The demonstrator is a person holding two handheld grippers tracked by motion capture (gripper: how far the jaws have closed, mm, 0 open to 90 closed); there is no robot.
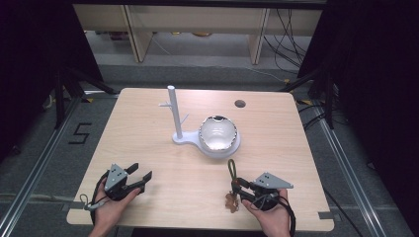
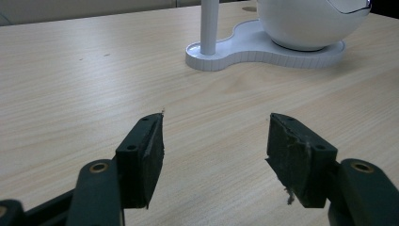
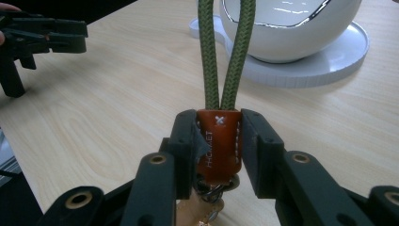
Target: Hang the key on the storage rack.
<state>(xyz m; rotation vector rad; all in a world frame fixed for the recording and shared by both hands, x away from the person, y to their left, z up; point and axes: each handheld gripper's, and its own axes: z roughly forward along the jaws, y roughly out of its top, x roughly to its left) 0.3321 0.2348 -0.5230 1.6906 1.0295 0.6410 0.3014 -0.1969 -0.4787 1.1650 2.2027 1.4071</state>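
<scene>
At the lower left of the high view the left gripper (image 1: 141,178) rests low over the table (image 1: 148,148) with its jaws wide apart and nothing between them; in the left gripper view its two black pads frame bare wood.

Left of centre stands the white stand (image 1: 175,114), a slim post with short side pegs on a flat base. That base also carries the white bowl (image 1: 218,133) just right of the post, tilted with its opening rimmed in silver.

At the lower right the right gripper (image 1: 238,187) is clamped on the keychain (image 1: 231,185). In the right gripper view the pads (image 3: 251,141) press on both sides of a brown leather tab (image 3: 219,143) stitched in white, with a green braided cord loop (image 3: 227,52) rising from it toward the bowl. A metal ring and a paler leather piece hang below the tab.

The step in hand appears to be the pick-up: the grip looks made, with the keychain low at the near table edge. Next it probably needs lifting up the frame to the stand, the loop held open and threaded over a peg, though the bowl could be the target instead. The limp cord may sag or twist, so the free gripper may have to steady it.
</scene>
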